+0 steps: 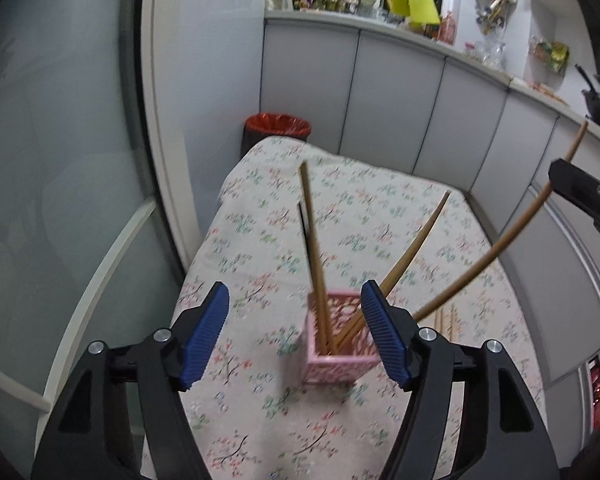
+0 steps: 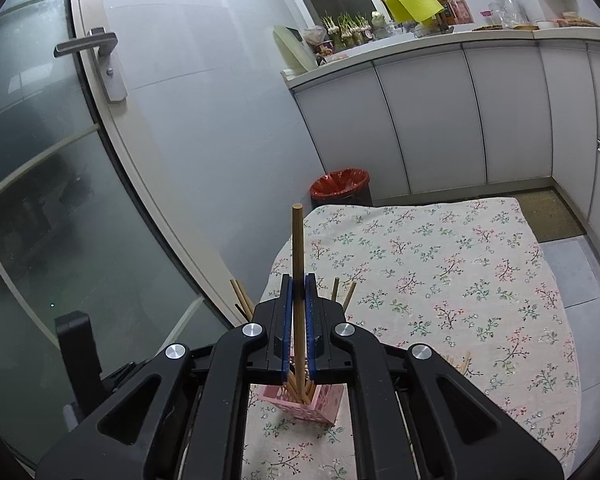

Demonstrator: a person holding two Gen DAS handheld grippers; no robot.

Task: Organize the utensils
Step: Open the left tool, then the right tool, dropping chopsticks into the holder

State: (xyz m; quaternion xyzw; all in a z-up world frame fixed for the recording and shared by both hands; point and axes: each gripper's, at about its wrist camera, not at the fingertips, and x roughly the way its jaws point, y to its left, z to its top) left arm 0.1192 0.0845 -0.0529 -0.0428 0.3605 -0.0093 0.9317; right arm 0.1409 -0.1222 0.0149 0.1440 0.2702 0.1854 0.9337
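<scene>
A pink lattice holder (image 1: 334,366) stands on the floral tablecloth (image 1: 352,216) with several wooden chopsticks (image 1: 314,248) leaning in it. My left gripper (image 1: 296,336) is open, with its blue pads (image 1: 206,340) on either side of the holder and apart from it. My right gripper (image 2: 299,280) is shut on a single chopstick (image 2: 297,240), held nearly upright with its lower end over the holder (image 2: 328,404). In the left wrist view the right gripper (image 1: 580,190) comes in from the right, and its chopstick (image 1: 492,254) slants down toward the holder. A few loose chopsticks (image 1: 446,320) lie on the cloth beside the holder.
A bin with a red liner (image 2: 340,184) stands past the table's far edge. White cabinets (image 2: 428,120) run along the back and right under a cluttered counter. A frosted glass door with a handle (image 2: 88,46) lies close on the left.
</scene>
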